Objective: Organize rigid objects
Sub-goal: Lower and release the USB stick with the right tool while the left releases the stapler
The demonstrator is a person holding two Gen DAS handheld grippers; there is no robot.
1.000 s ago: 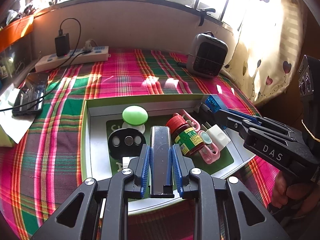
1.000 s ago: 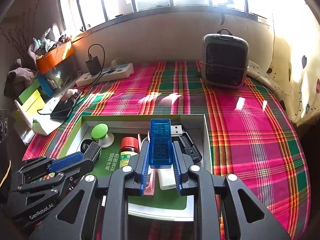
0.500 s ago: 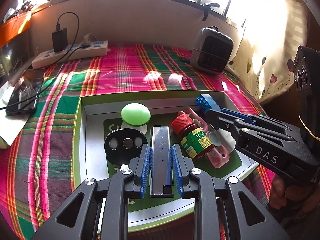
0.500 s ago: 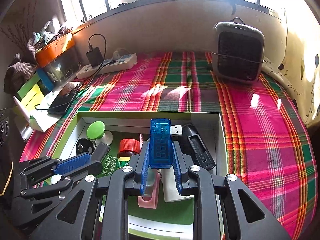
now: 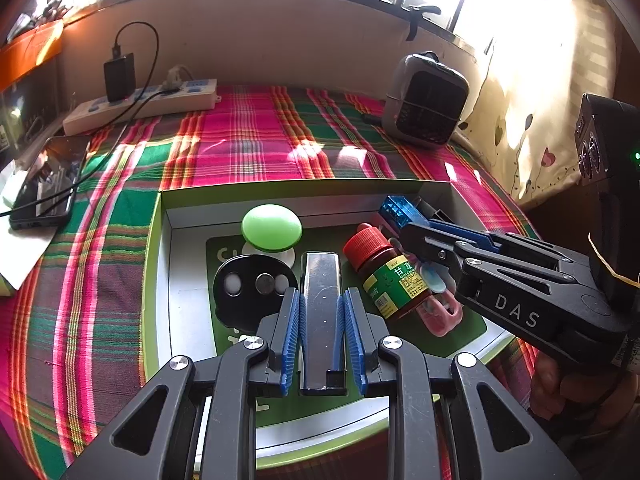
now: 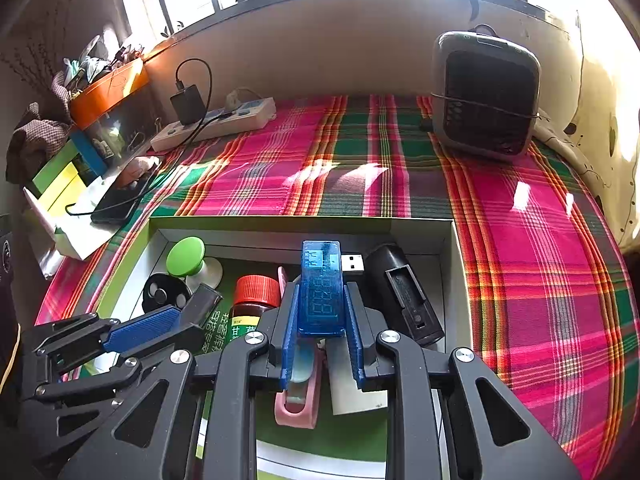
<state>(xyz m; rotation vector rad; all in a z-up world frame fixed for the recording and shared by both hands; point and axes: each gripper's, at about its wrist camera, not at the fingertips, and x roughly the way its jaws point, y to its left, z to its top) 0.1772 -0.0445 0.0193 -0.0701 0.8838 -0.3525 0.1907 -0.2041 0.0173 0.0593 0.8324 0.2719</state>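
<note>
While both hands hang over the shallow green-rimmed cardboard box (image 5: 154, 264) on the pink-and-green plaid cloth (image 5: 256, 140), my left gripper (image 5: 322, 316) has its jaws clamped on a flat glossy black rectangular bar (image 5: 321, 304), blue pads pressed on both long edges. The bar points toward the box's far wall, over the box's middle.

My right gripper (image 6: 320, 320) has its jaws closed on a translucent blue USB tester stick (image 6: 322, 288). Its metal plug (image 6: 352, 263) sticks out sideways at the far end, toward the box's right wall. The stick is over the box's far right part.

Inside the box:
- round green-capped mushroom-shaped knob on a white base (image 5: 271, 227), near the far wall
- flat black disc with three small round inserts (image 5: 253, 285), just in front of the knob, left of the bar
- brown glass bottle with red cap and green-yellow label (image 5: 384, 276), lying tilted right of the bar
- pink plastic clip (image 6: 298, 396) under and beside the bottle
- black oblong battery-holder-like case (image 6: 404, 292), against the box's right wall

Behind the box: a grey boxy fan heater (image 6: 484, 92) at far right, a white power strip (image 5: 140, 104) with a black charger at far left. A dark phone (image 5: 44, 184) lies left of the box.
</note>
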